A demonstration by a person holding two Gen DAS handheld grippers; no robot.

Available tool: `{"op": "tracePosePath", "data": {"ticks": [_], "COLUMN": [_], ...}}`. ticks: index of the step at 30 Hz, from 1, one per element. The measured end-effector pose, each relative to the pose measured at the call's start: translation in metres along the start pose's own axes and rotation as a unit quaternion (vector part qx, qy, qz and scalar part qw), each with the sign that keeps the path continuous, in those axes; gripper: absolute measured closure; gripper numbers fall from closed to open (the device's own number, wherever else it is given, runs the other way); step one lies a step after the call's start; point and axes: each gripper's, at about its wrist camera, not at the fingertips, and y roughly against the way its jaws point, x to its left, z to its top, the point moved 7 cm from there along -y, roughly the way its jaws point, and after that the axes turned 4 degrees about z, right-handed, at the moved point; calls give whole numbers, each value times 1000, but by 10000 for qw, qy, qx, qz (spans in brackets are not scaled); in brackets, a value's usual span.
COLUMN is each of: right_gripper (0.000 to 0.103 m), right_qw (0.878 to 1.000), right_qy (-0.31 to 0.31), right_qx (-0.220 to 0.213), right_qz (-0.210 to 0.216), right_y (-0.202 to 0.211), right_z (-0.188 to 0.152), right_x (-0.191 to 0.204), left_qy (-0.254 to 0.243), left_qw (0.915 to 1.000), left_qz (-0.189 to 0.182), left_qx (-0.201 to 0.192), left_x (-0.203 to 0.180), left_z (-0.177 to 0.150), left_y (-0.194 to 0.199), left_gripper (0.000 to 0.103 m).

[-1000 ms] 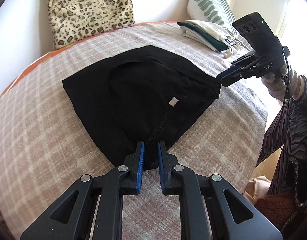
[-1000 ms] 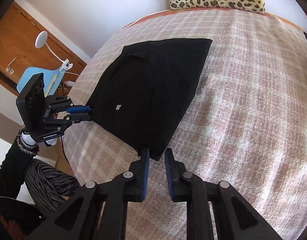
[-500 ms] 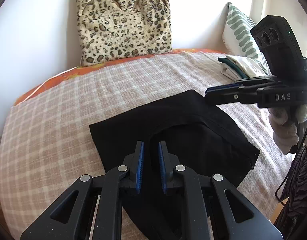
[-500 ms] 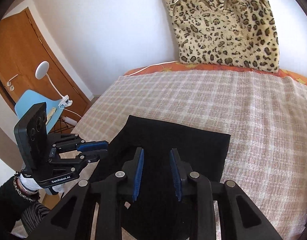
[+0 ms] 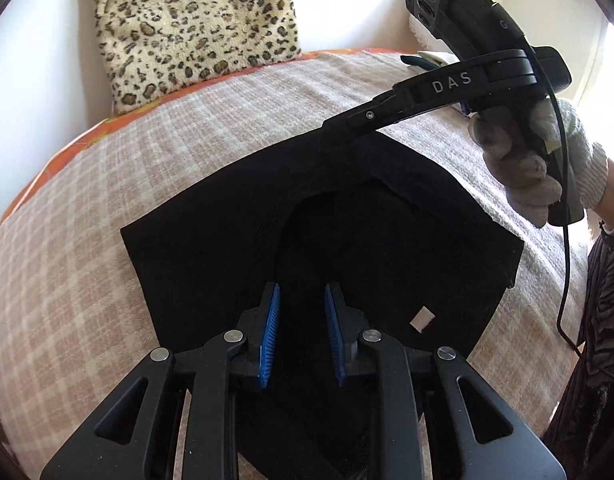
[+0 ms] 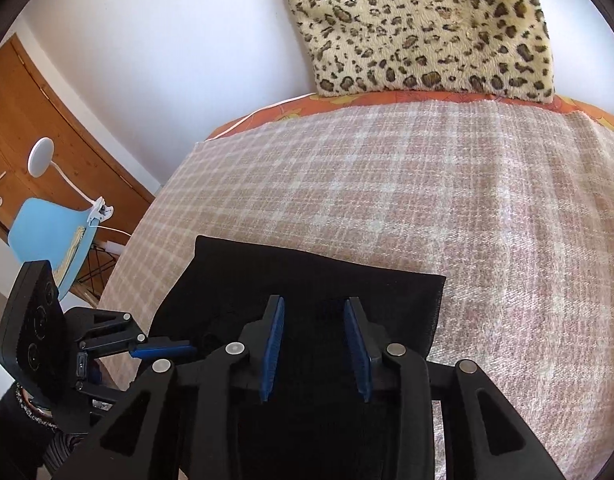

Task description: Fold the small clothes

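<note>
Both tools have come in over the black garment (image 5: 235, 240) since the earlier frames, and their jaws now stand wider apart.

Left tool (image 5: 301, 332): jaws parted, nothing between them, poised above the near middle of the garment. Right tool (image 6: 317, 346): jaws likewise parted and empty, over the garment's near portion; in the left view its fingers reach to the far edge of the cloth, and whether they touch it cannot be told. A gloved hand (image 5: 535, 160) holds its handle at the right.

Garment position: spread flat on the bed's checked blanket (image 6: 427, 184), with a curved seam visible and a small pale label (image 5: 422, 319) near the right side. Its far edge runs straight; the far corners lie flat on the blanket.

Open room: bare blanket extends to the left, right and far side of the garment. A leopard-print cushion (image 6: 419, 24) leans against the wall at the far end, well apart. Folded clothes (image 5: 427, 60) sit at the far right, largely hidden by the right tool.
</note>
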Motion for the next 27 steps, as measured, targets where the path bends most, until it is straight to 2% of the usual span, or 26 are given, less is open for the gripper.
{"op": "tracePosePath", "data": {"ticks": [6,12,15,18,21,23,25,27], "right_gripper": [69,65,65,64,63,63,62,56], "right_qw": [9997,9997,9997,9997,9992,9989,9989,9994], "right_qy": [-189,108,185,209,157,155,108,29], "right_qx": [-179,-196,-80,65,321,424,419,273], "right_qz": [25,60,119,118,162,147,178,229], "right_y": [16,20,14,7,0,0,6,16], "right_z": [4,1,-4,-8,-16,-21,-23,-21], "right_x": [-8,9,14,14,12,10,9,7], "left_qy": [-77,-63,-27,161,742,1291,1975,2677], "left_qw": [9989,9978,9973,9973,9953,9903,9793,9620], "left_qz": [399,491,550,523,383,238,-9,-342], "left_qx": [-217,-440,-491,-489,-484,-461,-436,-423], "left_x": [1,3,3,9,26,42,58,68], "left_z": [-2,6,7,6,-1,-9,-20,-34], "left_y": [27,41,46,51,60,67,74,79], "left_gripper": [82,81,69,68,59,58,57,57]}}
